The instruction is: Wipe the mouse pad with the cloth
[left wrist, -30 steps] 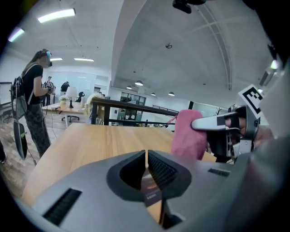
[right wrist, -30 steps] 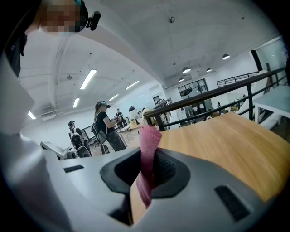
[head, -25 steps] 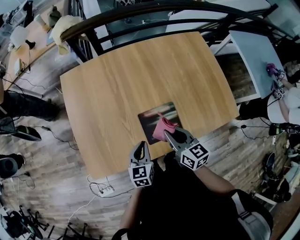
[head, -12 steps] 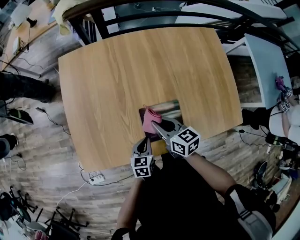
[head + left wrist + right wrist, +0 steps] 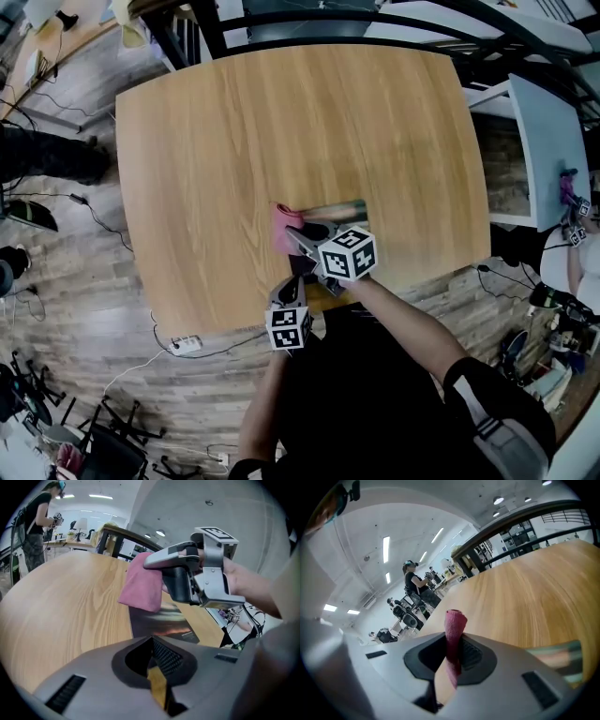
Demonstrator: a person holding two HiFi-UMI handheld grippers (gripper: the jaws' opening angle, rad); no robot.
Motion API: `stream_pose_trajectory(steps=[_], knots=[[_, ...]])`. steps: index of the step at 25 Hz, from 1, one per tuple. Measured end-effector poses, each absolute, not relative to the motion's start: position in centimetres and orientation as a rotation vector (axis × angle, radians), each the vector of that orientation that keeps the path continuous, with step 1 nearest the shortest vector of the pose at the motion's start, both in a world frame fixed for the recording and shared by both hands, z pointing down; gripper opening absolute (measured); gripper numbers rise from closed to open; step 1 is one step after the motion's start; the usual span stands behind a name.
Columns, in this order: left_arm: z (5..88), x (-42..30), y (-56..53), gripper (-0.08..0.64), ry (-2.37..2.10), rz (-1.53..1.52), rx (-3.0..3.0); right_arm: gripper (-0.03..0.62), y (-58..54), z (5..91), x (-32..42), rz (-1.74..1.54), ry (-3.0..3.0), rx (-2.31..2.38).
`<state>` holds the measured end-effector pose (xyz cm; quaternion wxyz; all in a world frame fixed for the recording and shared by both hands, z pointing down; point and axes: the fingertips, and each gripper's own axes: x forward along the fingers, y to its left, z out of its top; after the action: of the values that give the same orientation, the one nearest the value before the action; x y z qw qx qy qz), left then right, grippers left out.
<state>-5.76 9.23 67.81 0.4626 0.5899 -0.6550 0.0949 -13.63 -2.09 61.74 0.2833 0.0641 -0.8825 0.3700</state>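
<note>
**Right tongs pinching cloth at pad's 9 o'clock edge; left tongs idle**

- Right tongs [image 5: 451,654]: clamped on the pink cloth [image 5: 455,624]. A rolled fold sticks up between the jaws.
- Head view: right tongs [image 5: 302,234] point to 10 o'clock. The cloth [image 5: 282,225] lies at the 9 o'clock edge of the mouse pad [image 5: 339,208], partly over bare wood.
- Left gripper view: the cloth [image 5: 140,585] hangs down from the right tongs [image 5: 154,562] onto the pad's [image 5: 159,620] far corner. Cannot tell how hard it presses.
- Left tongs [image 5: 157,670]: pressed together, nothing in them. In the head view the left tongs [image 5: 289,287] sit at 6 o'clock of the cloth, at the near edge of the tabletop [image 5: 281,131], apart from the pad.
- The pad sits at the tabletop's 6 o'clock side, mostly hidden under the right tongs.
- A dark railing [image 5: 309,19] runs past the tabletop's 12 o'clock edge.
</note>
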Motion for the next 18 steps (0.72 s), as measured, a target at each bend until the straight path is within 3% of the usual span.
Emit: stream_pose_trajectory(steps=[18], knots=[[71.5,-4.8,10.0,0.023,-1.527,0.186,1.325,0.063,-3.0,70.8,-13.6,0.972,-2.145,0.231]])
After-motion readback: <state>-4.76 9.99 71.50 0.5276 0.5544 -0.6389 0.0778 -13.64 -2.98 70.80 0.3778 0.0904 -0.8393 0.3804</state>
